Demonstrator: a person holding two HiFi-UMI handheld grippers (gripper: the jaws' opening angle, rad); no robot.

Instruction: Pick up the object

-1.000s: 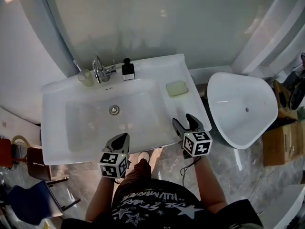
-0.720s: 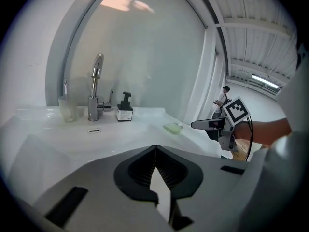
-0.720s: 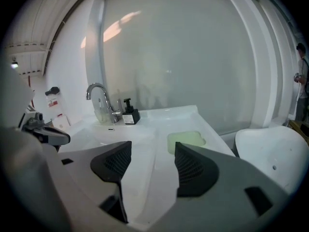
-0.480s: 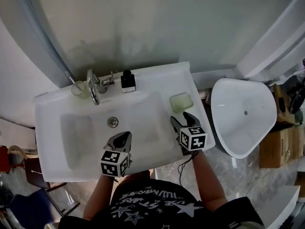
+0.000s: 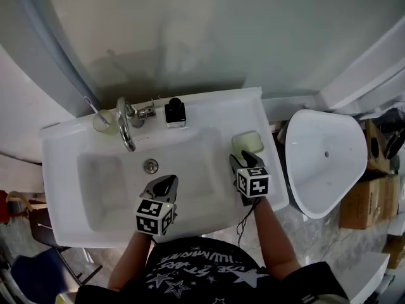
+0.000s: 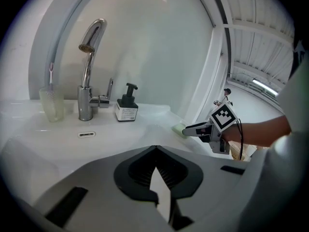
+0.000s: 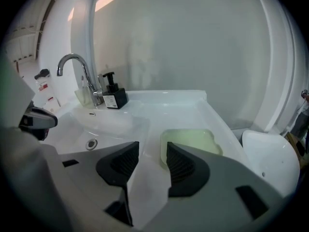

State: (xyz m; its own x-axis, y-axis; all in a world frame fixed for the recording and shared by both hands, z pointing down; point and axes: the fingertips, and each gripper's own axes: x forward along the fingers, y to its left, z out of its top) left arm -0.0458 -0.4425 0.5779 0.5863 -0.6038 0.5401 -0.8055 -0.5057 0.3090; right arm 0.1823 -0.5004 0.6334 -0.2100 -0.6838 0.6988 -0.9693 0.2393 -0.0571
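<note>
A plain pale grey-green wall (image 5: pixel 209 30) stood behind the white rectangular ceramic washbasin (image 5: pixel 63 201). A curved grey-white frame (image 5: pixel 50 43) ran up the wall on the left. To the right stood a white rounded tub (image 5: pixel 323 170) and brown cardboard boxes (image 5: pixel 364 204), on a grey marble-patterned floor (image 5: pixel 310 239). The light was soft and even.

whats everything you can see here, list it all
sink: one, white, centre
faucet: one, chrome, sink's back left
cup: one, clear, toothbrush inside, left of faucet
soap dispenser: one, black, right of faucet
soap dish: one, pale green, sink's right ledge
loose basin: one, white, right of sink
cardboard box: one, brown, far right
left gripper: one, grey, shut, empty, over sink's front
right gripper: one, grey, jaws apart, just been closing, nothing between them, just short of soap dish
</note>
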